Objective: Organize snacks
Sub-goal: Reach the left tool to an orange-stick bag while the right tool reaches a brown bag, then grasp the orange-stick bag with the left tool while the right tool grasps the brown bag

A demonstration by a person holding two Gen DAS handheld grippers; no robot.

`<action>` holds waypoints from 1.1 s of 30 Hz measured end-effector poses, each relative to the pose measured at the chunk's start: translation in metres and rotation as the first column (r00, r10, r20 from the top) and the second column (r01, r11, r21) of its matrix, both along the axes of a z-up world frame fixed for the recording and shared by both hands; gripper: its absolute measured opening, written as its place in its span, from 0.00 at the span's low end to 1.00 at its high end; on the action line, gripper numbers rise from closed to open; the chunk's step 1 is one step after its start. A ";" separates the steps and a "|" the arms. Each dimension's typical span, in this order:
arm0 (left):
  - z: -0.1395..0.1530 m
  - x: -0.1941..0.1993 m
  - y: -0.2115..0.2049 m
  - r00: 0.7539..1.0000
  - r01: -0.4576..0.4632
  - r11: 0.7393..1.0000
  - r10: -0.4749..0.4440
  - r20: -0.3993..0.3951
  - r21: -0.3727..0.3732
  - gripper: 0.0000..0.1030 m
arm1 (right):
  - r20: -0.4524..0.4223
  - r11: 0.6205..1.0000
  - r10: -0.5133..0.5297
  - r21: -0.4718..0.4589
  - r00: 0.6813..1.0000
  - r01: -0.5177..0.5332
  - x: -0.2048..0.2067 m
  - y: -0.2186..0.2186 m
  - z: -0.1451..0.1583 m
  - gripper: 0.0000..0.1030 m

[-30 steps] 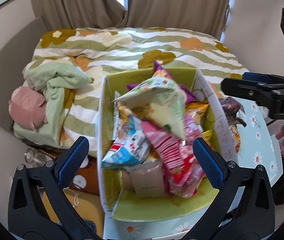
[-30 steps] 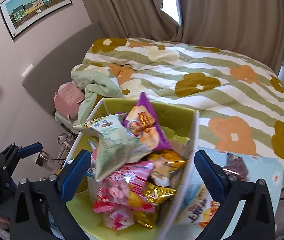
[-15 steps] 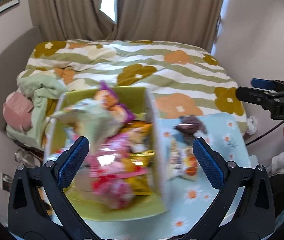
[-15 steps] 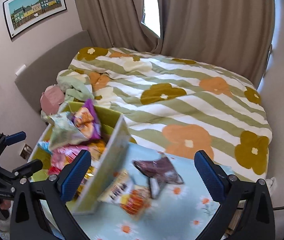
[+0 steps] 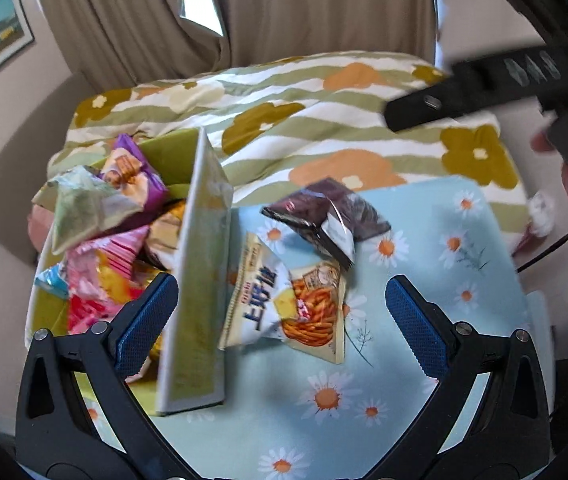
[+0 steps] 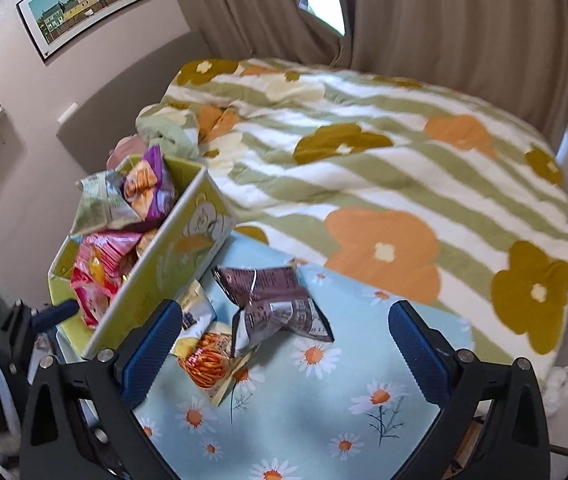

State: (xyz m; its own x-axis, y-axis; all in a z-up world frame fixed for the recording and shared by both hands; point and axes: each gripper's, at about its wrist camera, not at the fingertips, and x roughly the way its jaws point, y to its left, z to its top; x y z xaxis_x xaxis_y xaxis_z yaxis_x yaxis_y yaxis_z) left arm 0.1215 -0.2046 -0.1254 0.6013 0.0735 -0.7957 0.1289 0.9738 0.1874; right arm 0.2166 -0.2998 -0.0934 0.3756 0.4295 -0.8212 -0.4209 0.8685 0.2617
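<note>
Green box [image 5: 198,280] heaped with snack packets [image 5: 100,220]

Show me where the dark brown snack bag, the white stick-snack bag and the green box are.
dark brown snack bag [image 6: 272,300], right wrist view, crumpled middle.
white stick-snack bag [image 5: 284,300], left wrist view, printed front.
green box [image 6: 168,264], right wrist view, outer side wall.

a home bedroom. a bed [image 6: 364,168] with a flowered duvet fills the far side. curtains [image 6: 404,20] and a framed picture [image 6: 84,0] hang behind.

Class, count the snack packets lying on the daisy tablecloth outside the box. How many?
2: a dark brown packet farther back, and a white pretzel-stick packet partly under it, beside the box. Others may hide behind the box.
</note>
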 end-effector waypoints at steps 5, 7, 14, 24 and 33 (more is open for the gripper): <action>-0.036 0.006 -0.018 1.000 -0.032 0.995 0.032 0.001 0.091 0.99 | -0.053 0.998 0.055 0.037 0.997 -0.053 0.019 0.008 -0.037 1.00; -0.049 0.012 -0.022 0.999 -0.036 0.989 0.035 0.008 0.144 0.99 | -0.063 0.996 0.072 0.048 0.995 -0.069 0.024 0.011 -0.046 1.00; -0.101 0.036 -0.029 0.998 -0.026 0.972 0.039 -0.052 0.235 0.99 | -0.112 0.988 0.148 0.054 0.983 -0.143 0.039 0.030 -0.081 1.00; -0.141 0.059 -0.010 0.978 -0.017 0.991 0.044 -0.206 0.131 0.81 | -0.174 0.970 0.243 0.022 0.954 -0.243 0.049 0.066 -0.117 1.00; -0.140 0.059 0.003 0.974 -0.002 0.995 0.024 -0.225 0.099 0.71 | -0.277 0.973 0.227 0.023 0.934 -0.230 0.062 0.069 -0.150 1.00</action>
State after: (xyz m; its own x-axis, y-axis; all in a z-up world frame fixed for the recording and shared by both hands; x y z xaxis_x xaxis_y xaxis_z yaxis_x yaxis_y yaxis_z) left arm 0.1801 -0.2017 -0.2658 0.4054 0.1642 -0.8993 0.1663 0.9541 0.2492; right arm 0.2788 -0.2309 -0.2435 0.0269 0.4684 -0.8831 -0.5207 0.7607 0.3876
